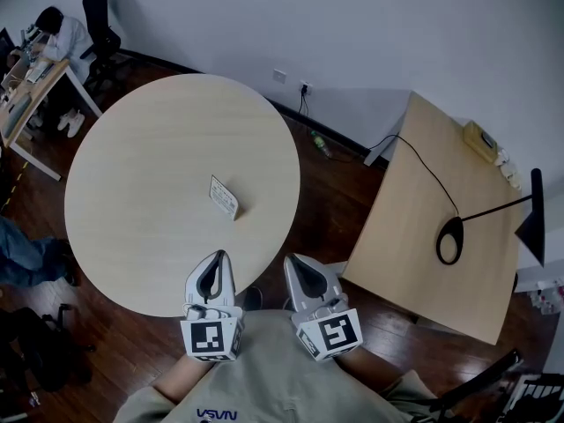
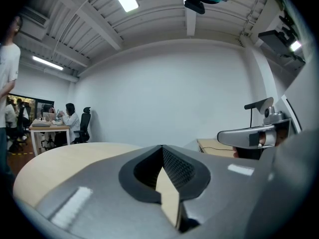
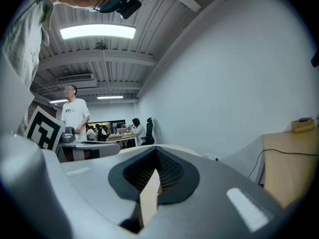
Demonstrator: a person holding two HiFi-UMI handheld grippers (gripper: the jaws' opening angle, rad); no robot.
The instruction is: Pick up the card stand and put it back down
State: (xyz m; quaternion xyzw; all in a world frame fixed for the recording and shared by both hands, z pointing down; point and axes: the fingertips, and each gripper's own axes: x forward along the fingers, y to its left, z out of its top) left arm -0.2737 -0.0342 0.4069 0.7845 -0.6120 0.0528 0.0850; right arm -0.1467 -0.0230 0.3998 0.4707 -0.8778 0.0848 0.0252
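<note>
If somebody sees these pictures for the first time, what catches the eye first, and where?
The round pale wooden table fills the middle of the head view, and a small white card stand sits alone on it, right of its centre. At its near edge, the grey left gripper and the grey right gripper are held side by side, both shut and empty. On the right, a black desk lamp stands on a square wooden table.

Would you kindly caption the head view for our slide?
Left gripper and right gripper, both shut, hover at the near edge of the round table; card stand sits untouched mid-table.
</note>
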